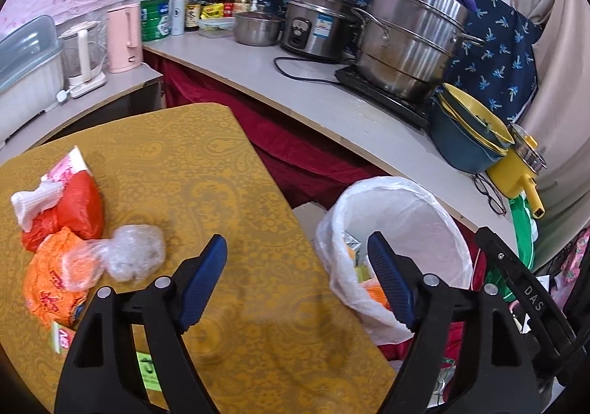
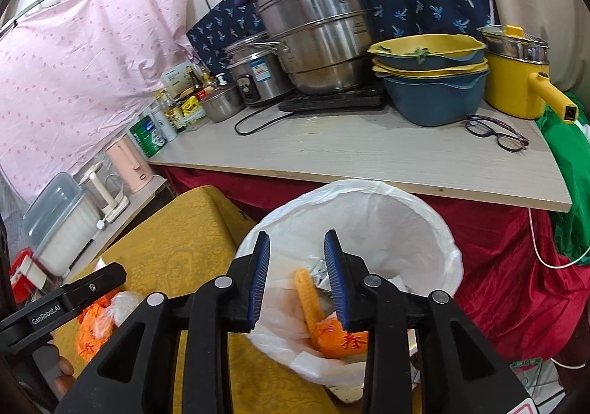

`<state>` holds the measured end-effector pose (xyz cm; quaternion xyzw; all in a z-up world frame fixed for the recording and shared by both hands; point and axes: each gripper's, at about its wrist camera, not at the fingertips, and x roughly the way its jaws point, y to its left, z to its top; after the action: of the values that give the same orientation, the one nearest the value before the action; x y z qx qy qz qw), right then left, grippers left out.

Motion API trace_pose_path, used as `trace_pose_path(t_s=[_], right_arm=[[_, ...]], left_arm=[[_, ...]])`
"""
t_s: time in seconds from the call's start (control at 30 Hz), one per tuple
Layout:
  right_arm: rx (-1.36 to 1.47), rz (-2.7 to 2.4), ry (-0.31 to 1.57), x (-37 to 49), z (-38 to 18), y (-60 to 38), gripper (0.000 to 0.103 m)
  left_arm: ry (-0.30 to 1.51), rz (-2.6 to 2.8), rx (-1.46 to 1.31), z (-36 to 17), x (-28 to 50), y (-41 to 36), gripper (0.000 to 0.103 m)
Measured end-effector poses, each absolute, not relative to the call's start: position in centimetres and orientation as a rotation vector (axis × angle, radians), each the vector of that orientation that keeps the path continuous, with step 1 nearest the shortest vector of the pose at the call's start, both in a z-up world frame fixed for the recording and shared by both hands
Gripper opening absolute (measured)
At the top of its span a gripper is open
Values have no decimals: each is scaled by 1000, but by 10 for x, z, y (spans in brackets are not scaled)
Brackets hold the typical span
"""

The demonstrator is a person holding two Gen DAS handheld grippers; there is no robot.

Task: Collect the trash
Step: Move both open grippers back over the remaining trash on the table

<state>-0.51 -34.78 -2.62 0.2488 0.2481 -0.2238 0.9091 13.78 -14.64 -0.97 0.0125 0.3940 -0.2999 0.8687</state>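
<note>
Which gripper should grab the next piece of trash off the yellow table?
Left. The left gripper is open, empty and over the table, beside the clear crumpled bag. The right gripper hangs open over the lined bin.

Left claw (image 1: 297,277): jaws spread wide, nothing between the blue ribbed pads (image 1: 202,281), tilted downward, hanging over the right edge of the tabletop (image 1: 206,170). In the right wrist view the left claw's black body shows at lower left, with fingertips of the holding hand (image 2: 62,373) visible beneath it. Right claw (image 2: 297,277): jaws partly apart, narrower gap than the left, pads (image 2: 260,277) clear of anything, angled downward just past the tabletop's right edge. Its black arm shows at the right edge of the left wrist view. Both claws sit side by side, close together.
</note>
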Motion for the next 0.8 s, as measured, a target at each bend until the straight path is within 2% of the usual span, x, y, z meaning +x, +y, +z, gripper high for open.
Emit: trace_pose_path(t_s=[0.13, 0.2, 0.4, 0.8], right_arm=[[497, -425, 518, 6, -24, -327, 37], [484, -404, 521, 13, -23, -314, 42], [459, -345, 539, 33, -23, -280, 50], [417, -236, 599, 76, -32, -212, 52]], left_arm=[[826, -587, 1, -10, 145, -120, 76], [831, -565, -15, -10, 148, -106, 81], [834, -481, -49, -15, 161, -57, 83], [873, -310, -110, -41, 186, 42, 84]])
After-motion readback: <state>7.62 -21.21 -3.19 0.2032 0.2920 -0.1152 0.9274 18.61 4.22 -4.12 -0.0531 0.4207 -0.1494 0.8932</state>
